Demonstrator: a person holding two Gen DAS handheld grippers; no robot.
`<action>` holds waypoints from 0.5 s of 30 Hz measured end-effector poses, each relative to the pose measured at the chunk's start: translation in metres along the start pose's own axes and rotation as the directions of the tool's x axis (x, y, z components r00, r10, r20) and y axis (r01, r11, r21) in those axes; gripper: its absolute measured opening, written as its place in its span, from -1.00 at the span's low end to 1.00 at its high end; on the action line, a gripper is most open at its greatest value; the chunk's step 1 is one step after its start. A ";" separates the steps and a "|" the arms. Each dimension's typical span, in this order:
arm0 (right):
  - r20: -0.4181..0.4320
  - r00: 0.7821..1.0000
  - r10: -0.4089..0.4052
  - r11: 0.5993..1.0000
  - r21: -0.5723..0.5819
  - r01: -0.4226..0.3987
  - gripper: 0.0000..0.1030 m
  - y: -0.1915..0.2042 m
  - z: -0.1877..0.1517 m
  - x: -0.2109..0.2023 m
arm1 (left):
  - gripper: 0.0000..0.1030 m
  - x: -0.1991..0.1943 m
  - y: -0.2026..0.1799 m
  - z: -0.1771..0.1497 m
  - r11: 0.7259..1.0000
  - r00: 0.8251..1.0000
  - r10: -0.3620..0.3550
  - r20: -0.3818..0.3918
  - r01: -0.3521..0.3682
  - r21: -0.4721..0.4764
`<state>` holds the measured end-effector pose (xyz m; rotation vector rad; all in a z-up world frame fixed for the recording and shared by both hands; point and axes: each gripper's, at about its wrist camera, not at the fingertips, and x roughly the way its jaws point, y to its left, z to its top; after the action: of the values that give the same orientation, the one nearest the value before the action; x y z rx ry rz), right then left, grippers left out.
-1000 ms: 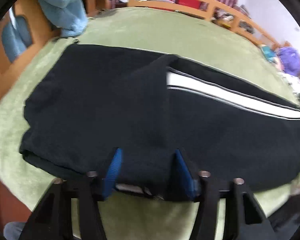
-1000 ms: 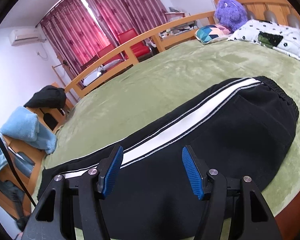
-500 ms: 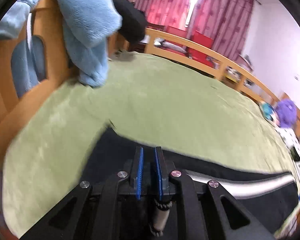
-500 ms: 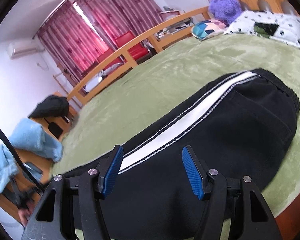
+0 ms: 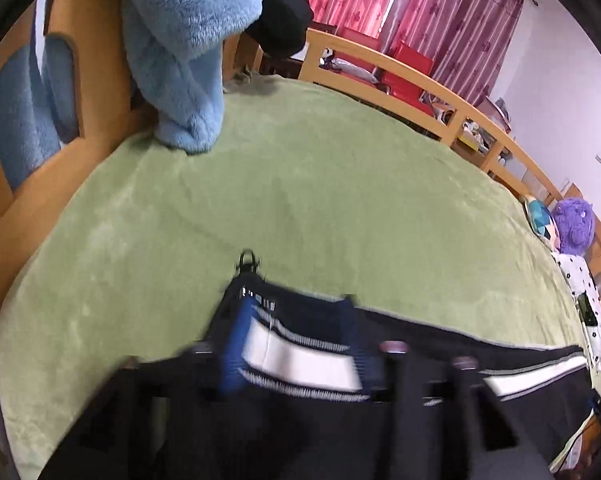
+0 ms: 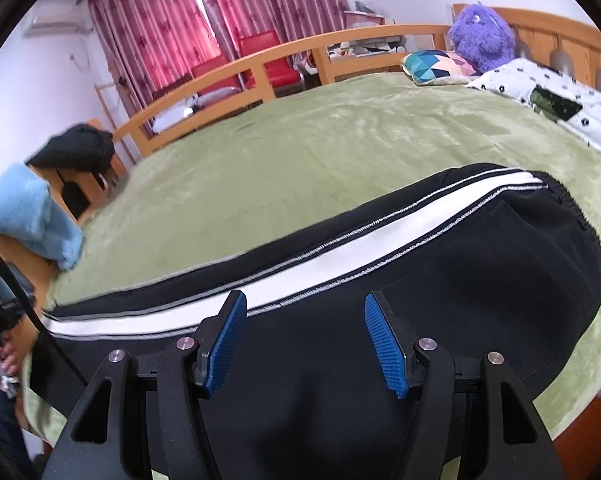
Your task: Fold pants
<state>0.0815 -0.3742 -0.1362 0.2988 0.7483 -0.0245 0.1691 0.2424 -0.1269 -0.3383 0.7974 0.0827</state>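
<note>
On the green plush bedspread [image 6: 340,140] lie the black white-striped fabric pants [image 6: 480,280]. Left gripper [image 5: 296,356] jaws are opening over the striped hem; right gripper [image 6: 304,344] is spread, gripping nothing, above the pants.

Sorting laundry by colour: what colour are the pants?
Black pants with a white side stripe; clearest in the right wrist view.

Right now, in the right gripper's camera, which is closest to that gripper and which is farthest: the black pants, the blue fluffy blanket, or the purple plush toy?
1. Black pants: directly under the right gripper.
2. Blue fluffy blanket: far left, draped over the wooden bed end.
3. Purple plush toy: upper right, at the headboard.
</note>
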 end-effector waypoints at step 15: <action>0.004 1.000 -0.029 1.000 -0.007 0.029 0.20 0.003 -0.002 0.000 | -0.61 0.039 0.003 -0.022 0.986 0.984 0.159 -0.075 -0.155 0.066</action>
<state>0.0807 -0.3710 -0.1364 0.2815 0.7488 -0.0495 0.1807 0.2361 -0.1698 -0.2220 0.9035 0.1936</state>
